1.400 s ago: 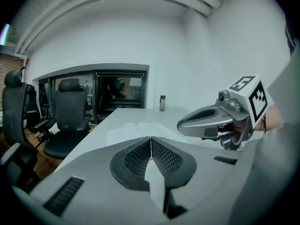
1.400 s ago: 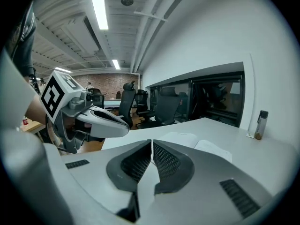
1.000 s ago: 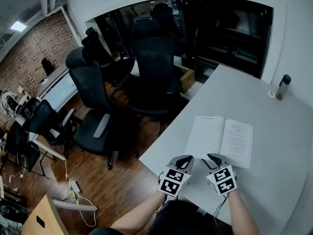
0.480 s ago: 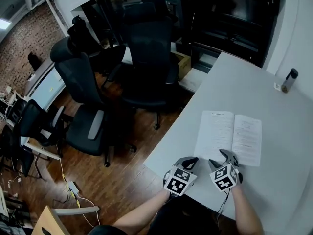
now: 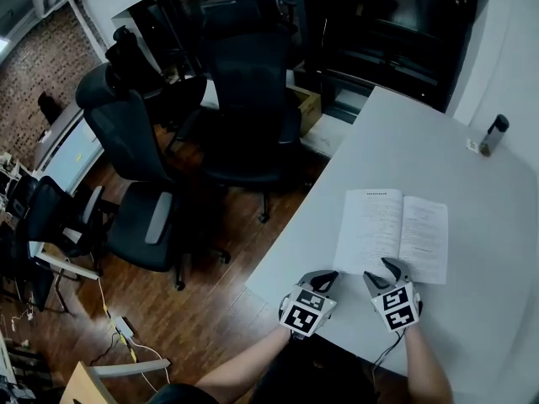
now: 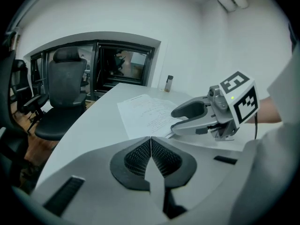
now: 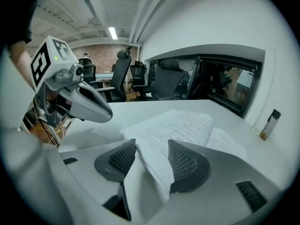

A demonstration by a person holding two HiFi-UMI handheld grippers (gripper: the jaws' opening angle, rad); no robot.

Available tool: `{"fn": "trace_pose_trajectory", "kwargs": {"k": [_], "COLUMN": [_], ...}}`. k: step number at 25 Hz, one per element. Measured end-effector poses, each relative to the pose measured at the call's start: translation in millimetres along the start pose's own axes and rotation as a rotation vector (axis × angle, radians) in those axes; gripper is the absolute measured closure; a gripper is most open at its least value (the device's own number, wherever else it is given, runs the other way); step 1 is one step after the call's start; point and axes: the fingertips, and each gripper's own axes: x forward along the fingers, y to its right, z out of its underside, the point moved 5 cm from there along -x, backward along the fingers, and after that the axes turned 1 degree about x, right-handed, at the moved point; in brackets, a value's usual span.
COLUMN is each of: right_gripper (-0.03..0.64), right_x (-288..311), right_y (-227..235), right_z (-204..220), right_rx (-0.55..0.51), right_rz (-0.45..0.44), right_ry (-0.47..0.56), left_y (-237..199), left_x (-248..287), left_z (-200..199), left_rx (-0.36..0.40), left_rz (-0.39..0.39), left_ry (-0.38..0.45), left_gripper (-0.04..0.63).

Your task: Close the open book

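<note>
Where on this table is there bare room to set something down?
Bare: the table between the open book and the bottle, and right of the book. Crowded: the book's near edge, where the left tool and right tool sit.

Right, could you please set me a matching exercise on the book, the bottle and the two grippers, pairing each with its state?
1 book
2 bottle
3 left gripper
4 right gripper

a fingers together, empty
b fingers apart round the book's near edge
c standing upright
d lying open

Pairs: 1-d, 2-c, 3-a, 4-b. The right gripper's fingers have just been opening.
</note>
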Motion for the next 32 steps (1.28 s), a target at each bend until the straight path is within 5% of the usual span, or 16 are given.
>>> {"fn": "trace_pose_trajectory", "kwargs": {"k": [8, 13, 22, 32], "right_gripper": [0.47, 0.614, 0.614, 0.614], "right_x": [-25.7, -41.3, -65.7, -104.1], "right_y": [15.5, 39.2, 84.9, 93.0], "right_z": [8.4, 18.8, 42.7, 65.2], "right_rx": [0.145, 0.238, 0.338, 0.357], "right_rz": [-0.062, -0.003, 0.173, 0.242], "right_ry": [0.076, 0.105, 0.079, 0.068], "left_y": [16.3, 27.3, 33.6, 72.6], "left_x": [9.4, 20.8, 43.1, 68.8], "left_z": [-6.2, -10.4, -20.6, -81.2], "left_rx": [0.034, 0.06, 0.07, 0.121], "left_rz": [0.013, 0.028, 0.058, 0.147], "left_ry": [-0.014, -0.022, -0.028, 0.14], "left_gripper": [0.59, 0.59, 0.589, 0.589]}}
